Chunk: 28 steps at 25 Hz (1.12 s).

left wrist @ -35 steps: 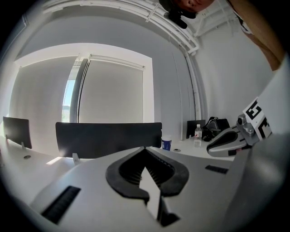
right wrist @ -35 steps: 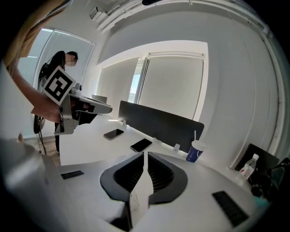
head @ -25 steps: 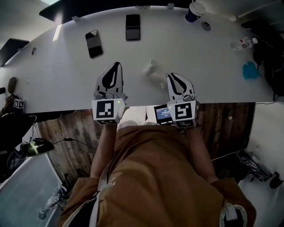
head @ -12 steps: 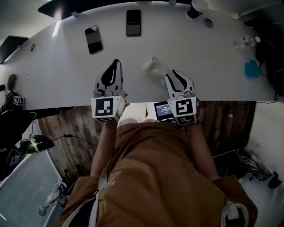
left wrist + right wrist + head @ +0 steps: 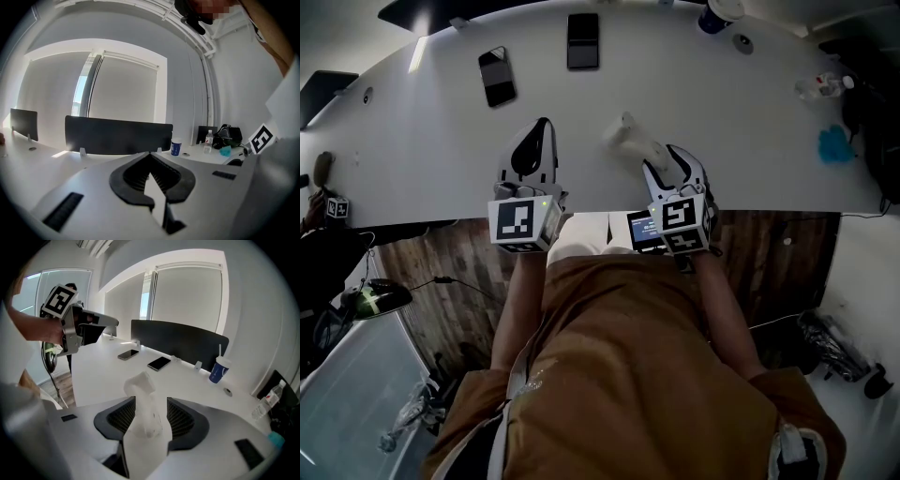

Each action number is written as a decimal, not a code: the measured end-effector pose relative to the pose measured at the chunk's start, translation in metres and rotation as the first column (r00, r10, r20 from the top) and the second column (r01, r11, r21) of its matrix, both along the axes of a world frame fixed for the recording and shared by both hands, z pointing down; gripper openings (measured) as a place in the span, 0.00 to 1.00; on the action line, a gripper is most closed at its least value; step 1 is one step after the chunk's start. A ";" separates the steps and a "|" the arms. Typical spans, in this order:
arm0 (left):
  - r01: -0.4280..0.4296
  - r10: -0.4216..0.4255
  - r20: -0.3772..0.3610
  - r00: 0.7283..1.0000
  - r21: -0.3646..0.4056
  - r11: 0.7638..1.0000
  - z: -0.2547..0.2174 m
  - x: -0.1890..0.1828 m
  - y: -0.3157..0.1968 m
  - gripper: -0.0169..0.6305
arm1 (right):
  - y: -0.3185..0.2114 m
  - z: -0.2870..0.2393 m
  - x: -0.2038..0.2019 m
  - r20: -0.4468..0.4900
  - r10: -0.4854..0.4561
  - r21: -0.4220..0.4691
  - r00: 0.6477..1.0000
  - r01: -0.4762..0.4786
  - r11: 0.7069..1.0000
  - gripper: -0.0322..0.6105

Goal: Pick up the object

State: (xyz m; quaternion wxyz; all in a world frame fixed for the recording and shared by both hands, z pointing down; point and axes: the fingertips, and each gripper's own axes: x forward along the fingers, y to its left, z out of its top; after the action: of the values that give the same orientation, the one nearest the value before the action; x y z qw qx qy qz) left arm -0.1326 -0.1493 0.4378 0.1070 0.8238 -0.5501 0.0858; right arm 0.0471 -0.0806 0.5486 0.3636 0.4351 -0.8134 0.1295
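my right gripper is opening its jaws around the white object, which lies on the white table near its front edge. in the right gripper view the object sits between the pads with its head poking out past them, and the pads are not pressing on it. my left gripper hovers beside it over the table, jaws clenched together on nothing.
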 end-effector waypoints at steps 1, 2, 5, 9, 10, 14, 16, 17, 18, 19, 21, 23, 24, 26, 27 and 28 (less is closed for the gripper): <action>0.003 -0.003 -0.001 1.000 0.000 1.000 0.000 -0.001 0.000 0.04 | 0.001 0.004 -0.002 -0.007 -0.012 -0.018 1.000 0.012 1.000 0.35; 0.007 -0.007 -0.002 1.000 -0.001 1.000 0.001 -0.003 0.000 0.04 | 0.002 0.007 -0.004 -0.011 -0.021 -0.034 1.000 0.021 0.999 0.35; 0.014 -0.014 -0.012 1.000 -0.007 1.000 0.001 -0.007 0.000 0.03 | 0.004 0.015 -0.008 -0.034 -0.046 -0.057 0.998 0.044 0.997 0.35; 0.005 -0.005 -0.011 1.000 -0.015 1.000 -0.003 -0.009 -0.002 0.03 | 0.003 0.022 -0.014 -0.073 -0.092 -0.067 0.993 0.087 0.994 0.35; 0.005 -0.005 -0.013 1.000 -0.015 1.000 -0.004 -0.010 -0.003 0.04 | 0.002 0.024 -0.015 -0.084 -0.105 -0.069 0.991 0.099 0.993 0.35; -0.003 0.003 -0.019 1.000 -0.022 1.000 -0.004 -0.011 -0.005 0.04 | -0.002 0.033 -0.018 -0.162 -0.147 -0.062 0.976 0.139 0.988 0.35; -0.001 0.000 -0.018 1.000 -0.026 1.000 -0.002 -0.013 -0.004 0.03 | -0.003 0.038 -0.019 -0.200 -0.168 -0.067 0.965 0.157 0.985 0.35; 0.000 -0.001 -0.019 1.000 -0.028 1.000 -0.001 -0.014 -0.004 0.04 | -0.003 0.040 -0.020 -0.214 -0.179 -0.071 0.960 0.168 0.983 0.35; 0.005 -0.006 -0.021 1.000 -0.028 1.000 0.000 -0.015 -0.005 0.03 | -0.003 0.042 -0.021 -0.226 -0.191 -0.076 0.955 0.178 0.981 0.35; 0.016 -0.017 -0.024 1.000 -0.026 1.000 0.002 -0.018 -0.005 0.04 | -0.003 0.044 -0.023 -0.237 -0.203 -0.082 0.950 0.189 0.979 0.35; 0.041 -0.042 -0.029 0.999 -0.020 0.999 0.005 -0.024 -0.006 0.04 | -0.005 0.048 -0.025 -0.258 -0.227 -0.096 0.939 0.209 0.973 0.35; 0.046 -0.047 -0.029 0.998 -0.019 0.999 0.006 -0.027 -0.008 0.04 | -0.008 0.049 -0.027 -0.285 -0.244 -0.103 0.927 0.223 0.969 0.35; 0.044 -0.045 -0.030 0.999 -0.017 0.999 0.006 -0.028 -0.010 0.03 | -0.009 0.049 -0.028 -0.299 -0.249 -0.101 0.921 0.229 0.968 0.35; 0.042 -0.043 -0.036 0.998 -0.014 0.999 0.004 -0.030 -0.011 0.04 | -0.011 0.053 -0.028 -0.324 -0.260 -0.099 0.910 0.241 0.966 0.35; 0.044 -0.044 -0.038 0.998 -0.014 0.999 0.003 -0.032 -0.011 0.04 | -0.011 0.055 -0.029 -0.337 -0.269 -0.101 0.902 0.249 0.963 0.35; 0.046 -0.046 -0.036 0.998 -0.013 0.999 0.001 -0.035 -0.011 0.04 | -0.011 0.058 -0.030 -0.349 -0.280 -0.106 0.894 0.259 0.960 0.35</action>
State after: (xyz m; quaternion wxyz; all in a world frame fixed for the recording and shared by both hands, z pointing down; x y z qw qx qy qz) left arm -0.1672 -0.1607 0.4392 0.1242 0.8116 -0.5664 0.0717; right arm 0.0173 -0.0914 0.6065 0.5333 0.3240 -0.7812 0.0189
